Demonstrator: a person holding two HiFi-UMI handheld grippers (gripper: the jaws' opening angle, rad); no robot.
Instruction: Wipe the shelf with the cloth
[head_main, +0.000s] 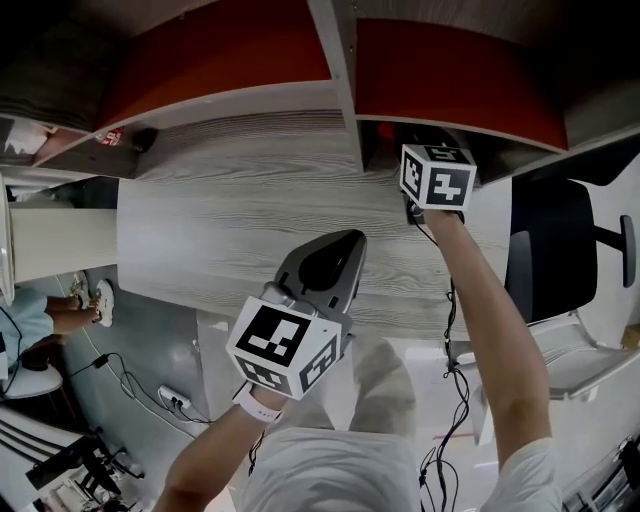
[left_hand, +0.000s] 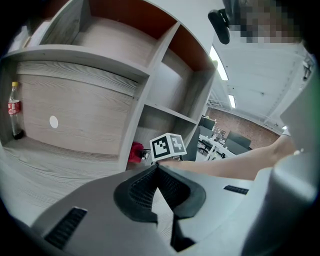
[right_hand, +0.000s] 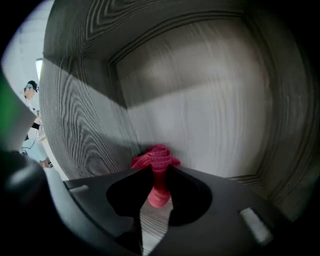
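A red cloth is bunched between the jaws of my right gripper, which is shut on it inside a wood-grain shelf compartment. The cloth presses near the compartment's back lower corner. In the head view the right gripper's marker cube sits at the mouth of the compartment to the right of the shelf divider, with a bit of the red cloth showing. My left gripper hangs in front of the shelf, shut and holding nothing. From the left gripper I see the cloth and the right cube.
A cola bottle stands in the wide left compartment. A dark office chair is at the right. A seated person and floor cables are at the left. Upper compartments have red backs.
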